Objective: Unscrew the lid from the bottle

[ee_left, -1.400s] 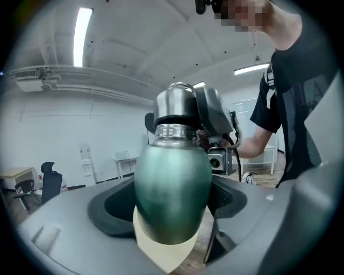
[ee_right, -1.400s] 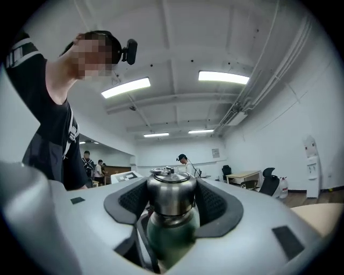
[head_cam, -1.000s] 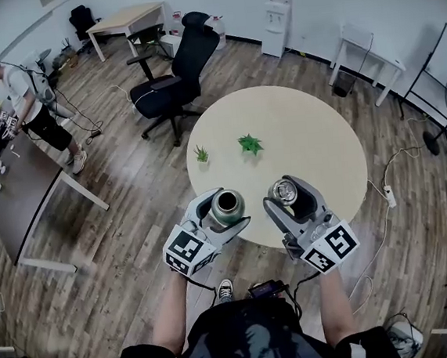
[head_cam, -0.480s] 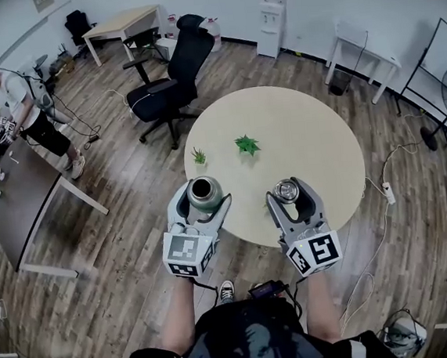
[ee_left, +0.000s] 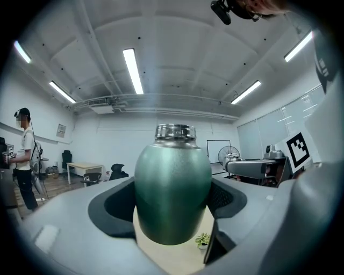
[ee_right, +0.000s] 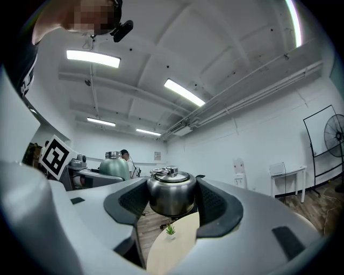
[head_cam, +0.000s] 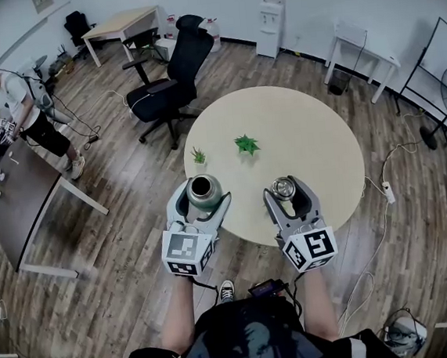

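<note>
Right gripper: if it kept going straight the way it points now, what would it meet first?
Probably nothing close. The right gripper, shut on the lid, points level out over the round table; the small plant sits in line but looks lower. Depth is unclear.

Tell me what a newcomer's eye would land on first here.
A dark green metal bottle with its steel neck uncapped sits clamped in the left gripper at the near edge of the round beige table. Beside it, the right gripper clamps the domed silver lid, clear of the bottle.
</note>
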Demonstrator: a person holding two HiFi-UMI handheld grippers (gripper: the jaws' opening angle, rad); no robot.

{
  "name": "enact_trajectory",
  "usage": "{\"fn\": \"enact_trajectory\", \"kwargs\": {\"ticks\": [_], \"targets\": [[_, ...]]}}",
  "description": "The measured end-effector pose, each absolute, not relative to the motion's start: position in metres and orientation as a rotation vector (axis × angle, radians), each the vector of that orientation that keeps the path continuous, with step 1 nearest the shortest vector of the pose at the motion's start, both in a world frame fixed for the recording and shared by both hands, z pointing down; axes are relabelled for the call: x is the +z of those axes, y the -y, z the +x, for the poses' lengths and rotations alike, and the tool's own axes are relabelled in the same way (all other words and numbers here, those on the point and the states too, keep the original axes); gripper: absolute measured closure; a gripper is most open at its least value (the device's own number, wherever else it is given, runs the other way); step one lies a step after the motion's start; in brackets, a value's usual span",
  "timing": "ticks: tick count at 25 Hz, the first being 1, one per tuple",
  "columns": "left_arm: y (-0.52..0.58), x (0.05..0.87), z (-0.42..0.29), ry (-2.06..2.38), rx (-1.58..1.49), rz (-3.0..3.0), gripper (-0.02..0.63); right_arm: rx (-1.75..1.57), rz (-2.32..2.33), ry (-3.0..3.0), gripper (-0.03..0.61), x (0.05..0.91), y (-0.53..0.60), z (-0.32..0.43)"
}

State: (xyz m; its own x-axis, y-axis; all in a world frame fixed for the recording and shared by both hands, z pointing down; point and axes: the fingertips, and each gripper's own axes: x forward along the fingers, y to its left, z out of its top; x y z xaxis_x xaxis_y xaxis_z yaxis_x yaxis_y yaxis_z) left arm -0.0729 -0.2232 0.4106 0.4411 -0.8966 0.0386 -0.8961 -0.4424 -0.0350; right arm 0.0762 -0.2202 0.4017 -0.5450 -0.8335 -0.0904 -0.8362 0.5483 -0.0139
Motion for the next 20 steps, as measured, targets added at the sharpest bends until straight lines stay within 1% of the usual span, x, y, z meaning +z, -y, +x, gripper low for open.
{"fn": "enact_trajectory", "kwargs": {"ticks": [20], "targets": [[0.2245, 0.4092, -0.0712, -1.631, -0.082, -2.663, 0.233, 0.043, -1.455, -2.706, 0.313, 0.4028, 0.2211, 0.0729]]}}
